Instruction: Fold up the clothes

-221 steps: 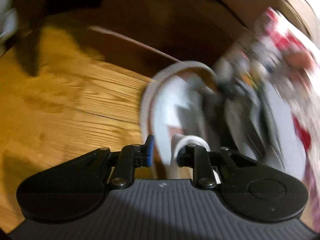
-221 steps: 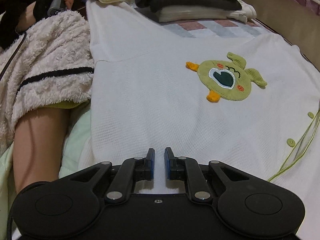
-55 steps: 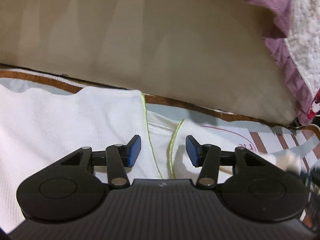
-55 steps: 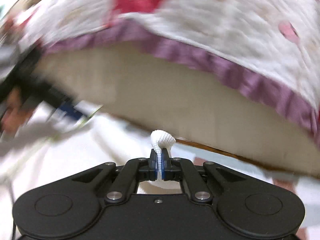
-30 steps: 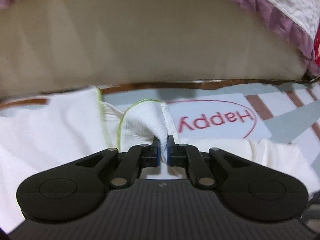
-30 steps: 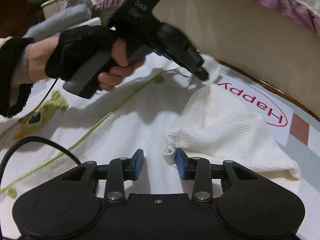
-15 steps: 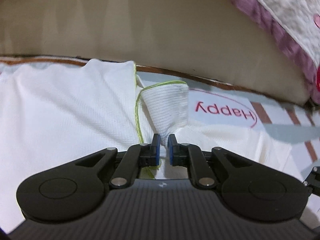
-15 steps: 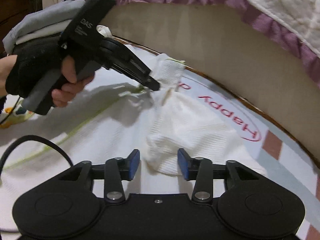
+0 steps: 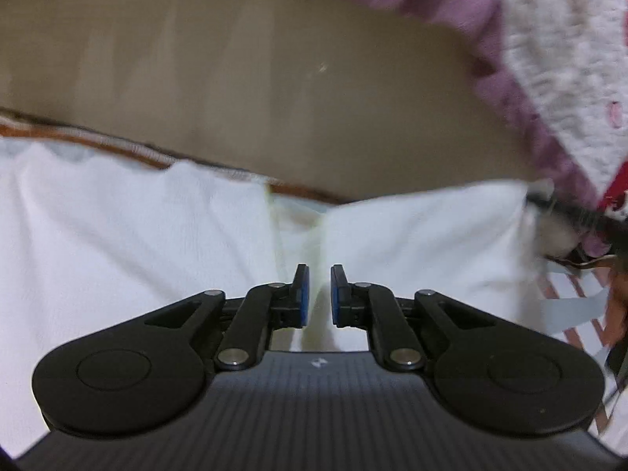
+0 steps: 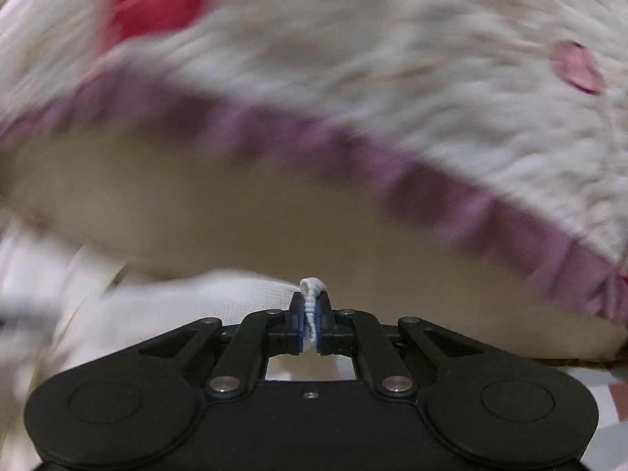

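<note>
Right tool [image 10: 310, 324] now clenched on bunched white knit of garment [image 9: 137, 259]; half second ago hung open above heap. Left tool [image 9: 318, 294] now released, narrow gap between pads, nothing gripped; half second ago pinched green-trimmed edge [image 9: 274, 231]. Garment now spread flat below tan bed side [image 9: 274, 98], far edge nearly touching it, "Happy" print covered. Grip handed left to right; likely sleeve drawn out for folding.

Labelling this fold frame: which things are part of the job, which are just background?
Job:
- white garment, spread out
- right gripper, fingers shut on a pinch of the white garment
- left gripper, small gap between its fingers, over the garment's green-trimmed edge

Background:
- quilt with purple frill
- tan panel behind
- striped sheet underneath
</note>
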Motion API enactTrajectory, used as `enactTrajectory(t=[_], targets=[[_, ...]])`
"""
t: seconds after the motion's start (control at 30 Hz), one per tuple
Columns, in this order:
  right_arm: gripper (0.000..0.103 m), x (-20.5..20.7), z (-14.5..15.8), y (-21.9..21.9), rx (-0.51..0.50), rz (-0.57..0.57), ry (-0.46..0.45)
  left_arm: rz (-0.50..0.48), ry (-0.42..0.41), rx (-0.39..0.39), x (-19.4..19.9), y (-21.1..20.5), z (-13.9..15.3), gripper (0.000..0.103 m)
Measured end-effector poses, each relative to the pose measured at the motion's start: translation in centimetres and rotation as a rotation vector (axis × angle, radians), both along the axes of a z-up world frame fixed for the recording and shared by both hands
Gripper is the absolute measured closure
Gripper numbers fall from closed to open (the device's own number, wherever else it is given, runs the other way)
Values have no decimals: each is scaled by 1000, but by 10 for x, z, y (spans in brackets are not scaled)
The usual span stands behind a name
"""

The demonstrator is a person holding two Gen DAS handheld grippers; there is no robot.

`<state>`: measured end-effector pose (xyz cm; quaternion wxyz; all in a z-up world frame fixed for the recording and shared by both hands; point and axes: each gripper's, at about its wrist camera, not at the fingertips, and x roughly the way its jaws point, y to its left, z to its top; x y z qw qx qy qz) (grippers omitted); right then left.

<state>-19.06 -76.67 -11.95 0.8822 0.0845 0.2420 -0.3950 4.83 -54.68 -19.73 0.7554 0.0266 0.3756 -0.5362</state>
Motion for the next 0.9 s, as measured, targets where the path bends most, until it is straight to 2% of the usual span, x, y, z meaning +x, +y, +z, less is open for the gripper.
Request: enactTrajectory(t=[0.07,0.2,0.27,0.47,0.5,0.57,0.6,0.63,0.67,0.7,0.77,0.8,0.83,0.9], targets=[[98,15,7,-16,-11,-11,5,-10,-46,37,-1,-12,-8,93],[98,50,-4,-15,-165,29,157,-51,-112,81,-4,-34,-17,91],[98,60,-18,-18,-191,30,206,-67,-147,89,-1,-43,-17,90],[98,61,-57,-39,-138,-6,278,-117,-247,116,7,-70,-19,88],[98,59,-61,-44,-128,-37,298,-144,-219,118,14,-75,-19,88],[85,54,-67,-52,-118,-117,316,-230,-53,97,33,-87,-21,87],[78,48,-65,-55,-96,-155,289,-272,31,86,43,-92,-22,84],[76,42,-61,-56,-50,-148,228,-286,122,74,53,-97,-24,78],[74,35,-57,-57,-2,-138,165,-258,227,61,64,-102,-27,75],[71,29,-54,-57,45,-128,102,-232,279,57,71,-106,-28,74],[69,23,-54,-55,141,-98,54,-188,231,77,72,-116,-25,75],[66,21,-57,-53,184,-81,43,-166,207,87,73,-121,-24,80],[62,18,-59,-52,227,-64,33,-143,182,96,74,-126,-23,94],[53,17,-67,-48,245,-37,49,-110,114,112,72,-135,-20,99]])
